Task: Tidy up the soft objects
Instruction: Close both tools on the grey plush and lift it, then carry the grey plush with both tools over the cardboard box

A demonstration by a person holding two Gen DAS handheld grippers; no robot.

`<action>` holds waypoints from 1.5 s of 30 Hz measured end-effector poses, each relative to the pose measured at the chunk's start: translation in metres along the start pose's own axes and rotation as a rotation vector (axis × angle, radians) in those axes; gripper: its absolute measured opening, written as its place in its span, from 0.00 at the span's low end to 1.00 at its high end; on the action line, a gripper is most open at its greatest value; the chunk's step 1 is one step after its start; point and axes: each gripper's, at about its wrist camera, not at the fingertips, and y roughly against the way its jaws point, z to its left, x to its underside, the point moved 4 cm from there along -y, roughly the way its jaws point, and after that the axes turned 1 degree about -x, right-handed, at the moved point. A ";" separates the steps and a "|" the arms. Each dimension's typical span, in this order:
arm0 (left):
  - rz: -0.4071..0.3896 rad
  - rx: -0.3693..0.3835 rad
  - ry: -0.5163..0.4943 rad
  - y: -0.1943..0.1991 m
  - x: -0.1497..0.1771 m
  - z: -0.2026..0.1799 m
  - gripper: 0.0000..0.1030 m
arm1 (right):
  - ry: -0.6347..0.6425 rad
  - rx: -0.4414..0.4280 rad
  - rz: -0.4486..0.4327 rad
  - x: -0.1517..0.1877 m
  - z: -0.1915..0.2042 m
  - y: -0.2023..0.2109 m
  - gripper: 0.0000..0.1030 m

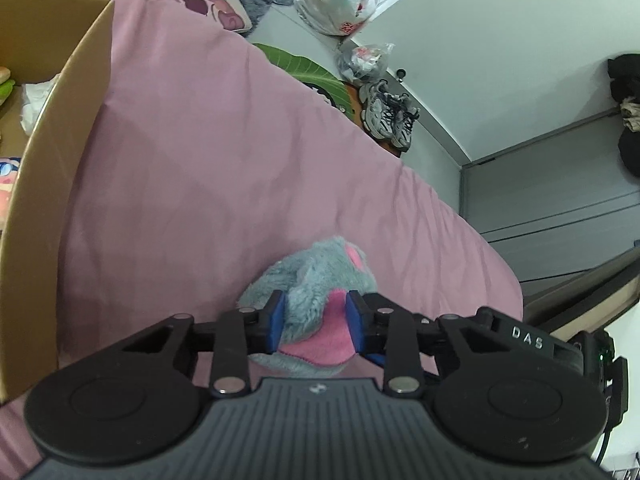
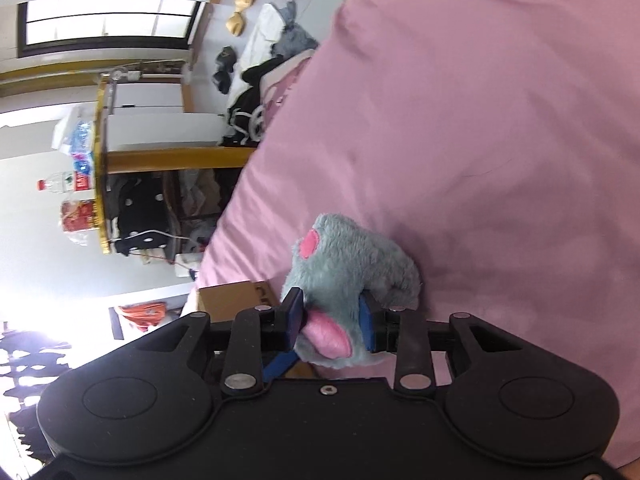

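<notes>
Grey-pink plush slipper [image 1: 316, 280] clamped betw. blue pads of left claw [image 1: 316, 318]; right claw [image 2: 330, 320] clamped on a like plush slipper [image 2: 352, 264]. Both over pink bedsheet [image 1: 200, 160], cardboard box [image 1: 48, 160] far left.

plush toy [image 1: 316, 280] on bedsheet [image 1: 200, 160], cardboard box [image 1: 60, 140] to its left

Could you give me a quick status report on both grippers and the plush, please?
Left gripper shut on grey plush slipper. Right gripper shut on another grey plush slipper. Cardboard box open at left; pink bedsheet between is bare.
</notes>
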 end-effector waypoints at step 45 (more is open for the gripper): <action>-0.296 0.091 0.032 0.185 -0.029 0.030 0.17 | 0.334 -0.200 0.033 0.078 0.152 -0.002 0.14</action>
